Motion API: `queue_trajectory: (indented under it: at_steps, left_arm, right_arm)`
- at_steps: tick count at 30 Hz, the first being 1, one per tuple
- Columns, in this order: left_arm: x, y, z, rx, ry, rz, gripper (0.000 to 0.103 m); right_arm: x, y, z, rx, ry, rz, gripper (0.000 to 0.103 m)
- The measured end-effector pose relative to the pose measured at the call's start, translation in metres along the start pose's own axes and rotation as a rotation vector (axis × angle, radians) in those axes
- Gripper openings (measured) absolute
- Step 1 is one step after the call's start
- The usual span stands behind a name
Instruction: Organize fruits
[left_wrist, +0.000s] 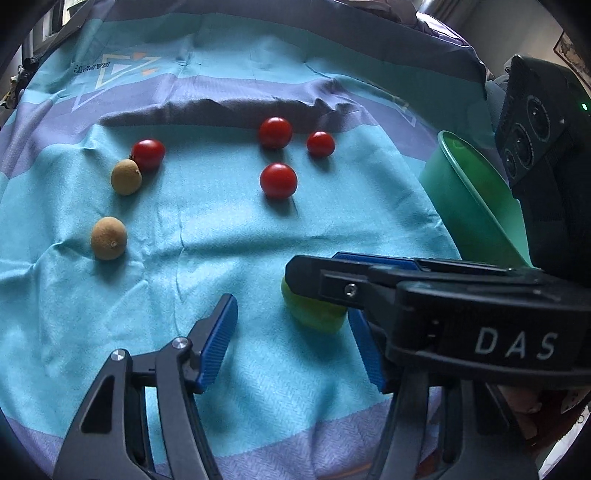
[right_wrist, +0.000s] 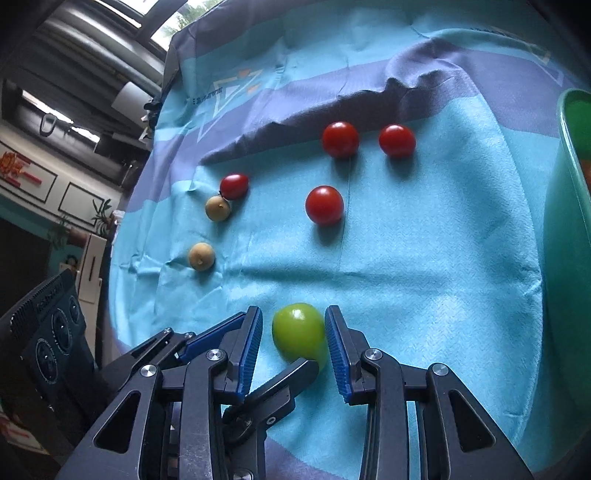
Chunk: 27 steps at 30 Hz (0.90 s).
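A green fruit lies on the blue cloth between the fingers of my right gripper, which is open around it; the right pad touches or nearly touches it and the left pad stands a little off. In the left wrist view the green fruit is partly hidden under the right gripper's body. My left gripper is open and empty, low over the cloth just left of the fruit. Several red tomatoes and two brown longans lie farther out.
A green plastic bowl stands at the right, also at the right edge of the right wrist view. The cloth has a raised fold behind the tomatoes. A left gripper finger crosses under the right gripper.
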<state>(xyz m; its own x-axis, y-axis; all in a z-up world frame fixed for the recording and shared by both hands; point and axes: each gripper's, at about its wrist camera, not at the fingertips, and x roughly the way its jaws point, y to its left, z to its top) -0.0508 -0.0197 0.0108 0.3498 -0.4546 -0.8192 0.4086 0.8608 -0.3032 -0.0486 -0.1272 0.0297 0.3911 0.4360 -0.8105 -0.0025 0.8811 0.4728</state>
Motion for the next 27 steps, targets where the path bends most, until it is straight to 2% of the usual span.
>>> queue_trajectory:
  at_steps: [6, 13, 18, 24, 27]
  left_arm:
    - [0.004, -0.005, -0.001, 0.006, 0.0, -0.028, 0.039]
    - [-0.015, -0.015, 0.007, 0.041, -0.075, -0.011, 0.039]
    - [-0.037, -0.043, 0.02, 0.107, -0.149, -0.024, 0.039]
    - [-0.057, -0.094, 0.042, 0.212, -0.216, -0.083, 0.038]
    - [-0.056, -0.122, 0.05, 0.274, -0.23, -0.118, 0.03]
  right_arm:
    - [0.009, 0.0, -0.001, -0.011, 0.025, 0.01, 0.036]
    - [-0.011, 0.01, 0.0, -0.057, -0.048, -0.002, 0.035]
    - [-0.051, 0.013, 0.001, -0.08, -0.163, -0.005, 0.035]
    - [-0.113, 0.001, -0.003, -0.068, -0.344, -0.039, 0.034]
    - [-0.14, -0.012, -0.006, -0.039, -0.423, -0.075, 0.033]
